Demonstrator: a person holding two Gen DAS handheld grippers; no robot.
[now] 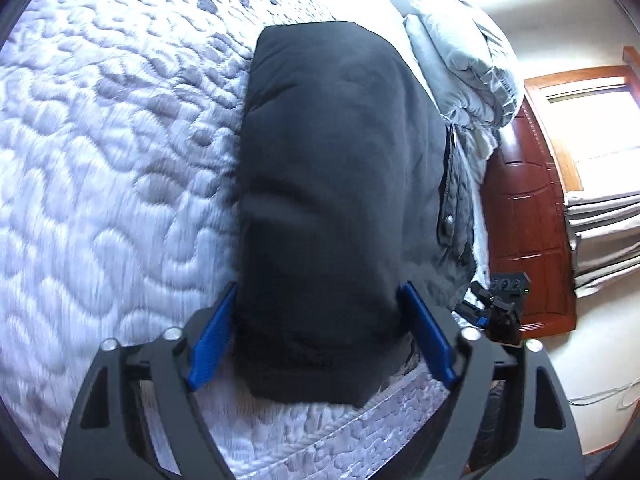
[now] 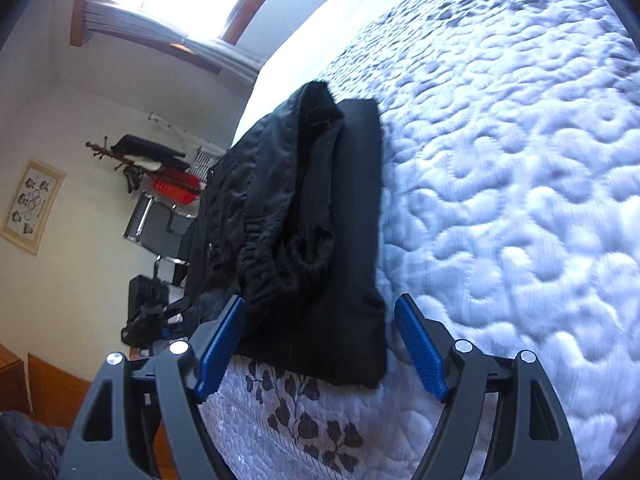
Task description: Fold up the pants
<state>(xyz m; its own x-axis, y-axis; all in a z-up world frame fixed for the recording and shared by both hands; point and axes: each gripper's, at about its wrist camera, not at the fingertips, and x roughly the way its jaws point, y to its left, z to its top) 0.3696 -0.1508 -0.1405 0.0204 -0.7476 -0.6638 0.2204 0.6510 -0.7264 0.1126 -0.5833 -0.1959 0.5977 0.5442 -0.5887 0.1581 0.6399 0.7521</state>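
The black pants [image 1: 336, 184] lie folded into a long thick bundle on the white quilted bed [image 1: 104, 168]. My left gripper [image 1: 318, 288] stands open, its blue pads [image 1: 212, 340] on either side of the bundle's near end, which fills the gap. In the right wrist view the folded pants [image 2: 352, 240] lie flat with a crumpled dark jacket [image 2: 256, 200] along their left side. My right gripper [image 2: 320, 300] is open over the near end of the pants, and a strip of bed shows between the cloth and the right pad [image 2: 420, 348].
A dark jacket with a metal snap [image 1: 450, 222] lies to the right of the pants, near the bed edge. A grey duvet [image 1: 460, 68] is heaped at the far end. Beyond the edge are a red-brown door [image 1: 524, 220], a black and blue gadget [image 2: 148, 320] and a coat rack [image 2: 132, 156].
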